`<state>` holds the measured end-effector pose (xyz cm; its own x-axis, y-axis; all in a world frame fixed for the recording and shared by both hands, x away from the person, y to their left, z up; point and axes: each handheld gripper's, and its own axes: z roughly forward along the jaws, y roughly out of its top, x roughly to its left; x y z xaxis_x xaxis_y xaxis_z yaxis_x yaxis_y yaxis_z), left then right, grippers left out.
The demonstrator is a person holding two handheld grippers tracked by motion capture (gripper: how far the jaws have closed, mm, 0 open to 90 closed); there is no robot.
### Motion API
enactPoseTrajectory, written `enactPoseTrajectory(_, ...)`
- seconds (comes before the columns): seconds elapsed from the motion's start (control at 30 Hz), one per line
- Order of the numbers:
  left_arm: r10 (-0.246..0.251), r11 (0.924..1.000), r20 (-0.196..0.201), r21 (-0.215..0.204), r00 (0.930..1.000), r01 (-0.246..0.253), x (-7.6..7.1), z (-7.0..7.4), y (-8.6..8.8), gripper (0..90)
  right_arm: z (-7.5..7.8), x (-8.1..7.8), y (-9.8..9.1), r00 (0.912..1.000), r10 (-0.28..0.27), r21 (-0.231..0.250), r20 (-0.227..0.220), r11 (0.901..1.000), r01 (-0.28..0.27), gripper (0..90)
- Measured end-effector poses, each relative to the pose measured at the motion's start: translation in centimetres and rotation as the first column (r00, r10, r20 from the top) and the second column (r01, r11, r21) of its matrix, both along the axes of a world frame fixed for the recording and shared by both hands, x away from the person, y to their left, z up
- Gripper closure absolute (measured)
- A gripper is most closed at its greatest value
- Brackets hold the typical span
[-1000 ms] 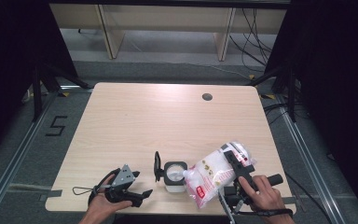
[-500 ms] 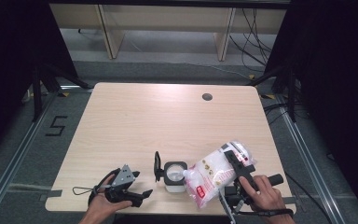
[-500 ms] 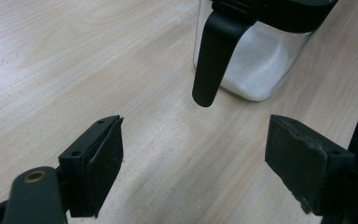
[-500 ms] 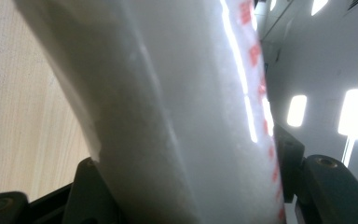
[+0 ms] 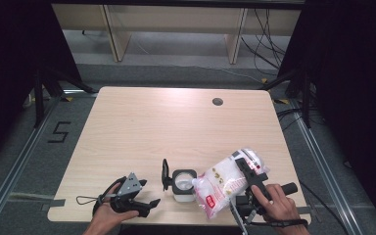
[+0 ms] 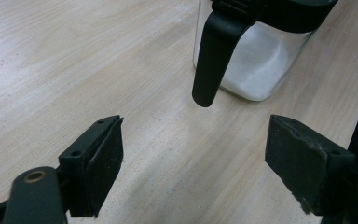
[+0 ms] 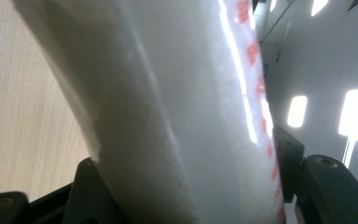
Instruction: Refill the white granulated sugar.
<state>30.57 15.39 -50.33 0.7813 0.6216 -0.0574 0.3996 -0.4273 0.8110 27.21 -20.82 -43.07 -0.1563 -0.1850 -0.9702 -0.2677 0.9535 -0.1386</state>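
The right hand-held gripper (image 5: pixel 248 172) pinches a white bag (image 5: pixel 227 182) with red print, its jaws closed across the bag's middle. The bag is tilted, its lower end angled down toward the open mouth of a small clear jar (image 5: pixel 183 184) that stands near the front edge of the worktop (image 5: pixel 176 122) — a pouring posture, I judge, meant to let the white grains run into the jar. Gripping mid-body rather than at the top probably keeps the soft bag from folding and gives control over the tilt. In the right gripper view the bag (image 7: pixel 177 107) bulges between the two jaws.

The jar's black lid (image 5: pixel 165 172) is swung open and stands upright at its left side, out of the bag's way. The jar already holds white grains in its lower part (the left gripper view shows the fill through the clear wall (image 6: pixel 256 65)); how much more it can take I cannot tell.

The left hand-held gripper (image 5: pixel 149 204) rests low on the worktop left of the jar, jaws spread with nothing between them — near enough to steady the jar if it shifts.
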Motion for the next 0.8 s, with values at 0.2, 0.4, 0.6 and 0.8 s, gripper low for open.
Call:
enactPoseTrajectory(0.2, 0.0, 1.0, -0.001, 0.0, 1.0, 0.0, 0.0, 0.0, 0.0, 18.8, 0.05, -0.01, -0.02, 1.0, 0.0, -0.003, 0.0, 1.0, 0.0, 44.8)
enactPoseTrajectory(0.4, 0.001, 1.0, -0.001, -0.001, 1.0, -0.001, 0.0, 0.0, 0.0, 18.8, 0.04, -0.06, -0.02, 1.0, 0.003, 0.008, 0.008, 1.0, -0.003, 44.8)
enactPoseTrajectory(0.6, 0.0, 1.0, 0.0, 0.0, 1.0, 0.0, 0.01, 0.0, 0.01, 18.8, 0.28, 0.0, 0.13, 0.9997, 0.021, -0.026, 0.015, 0.9994, -0.021, 44.8)
enactPoseTrajectory(0.8, 0.0, 1.0, -0.001, 0.0, 1.0, 0.0, 0.0, 0.0, 0.0, 18.8, 0.24, 0.02, 0.02, 0.9998, 0.014, -0.023, 0.011, 0.9996, -0.013, 44.8)
